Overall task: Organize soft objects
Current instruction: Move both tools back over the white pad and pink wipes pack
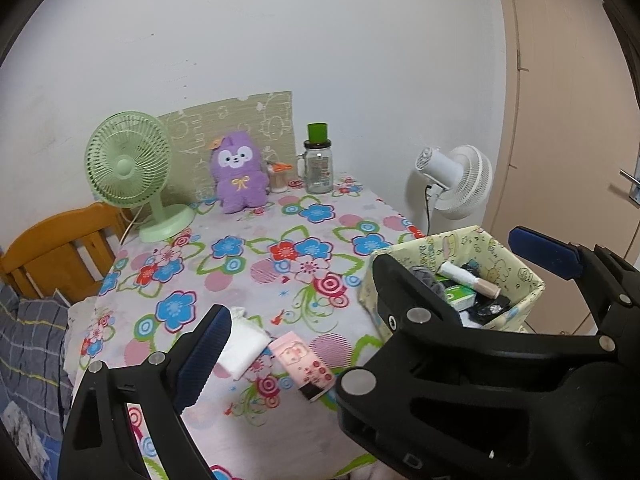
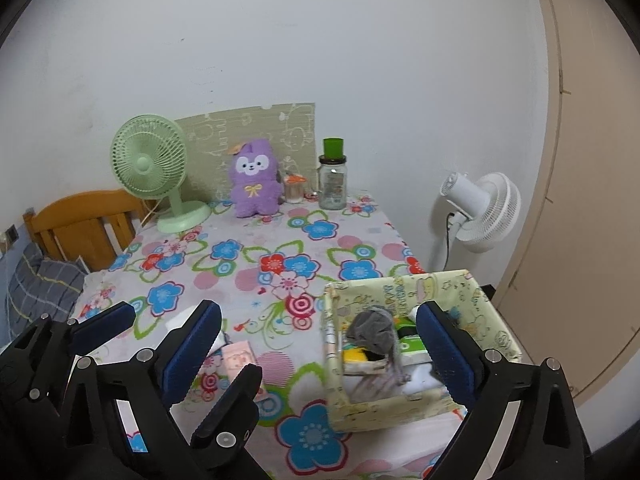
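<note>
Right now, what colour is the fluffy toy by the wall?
Purple plush toy, with a yellow bow; the left wrist view shows it best.

A matt printed cloth (image 2: 240, 248) with bright flowers covers the table. At its far edge sit a fuzzy purple plush toy (image 2: 255, 179), a smooth pale-green plastic fan (image 2: 150, 164) and a clear glass jar (image 2: 332, 184). Near the right edge stands a box (image 2: 404, 404) of patterned fabric or paper holding a soft grey cloth (image 2: 374, 330). Each claw is matt black plastic with ribbed blue pads (image 2: 192, 354) and shiny metal rivets.
</note>
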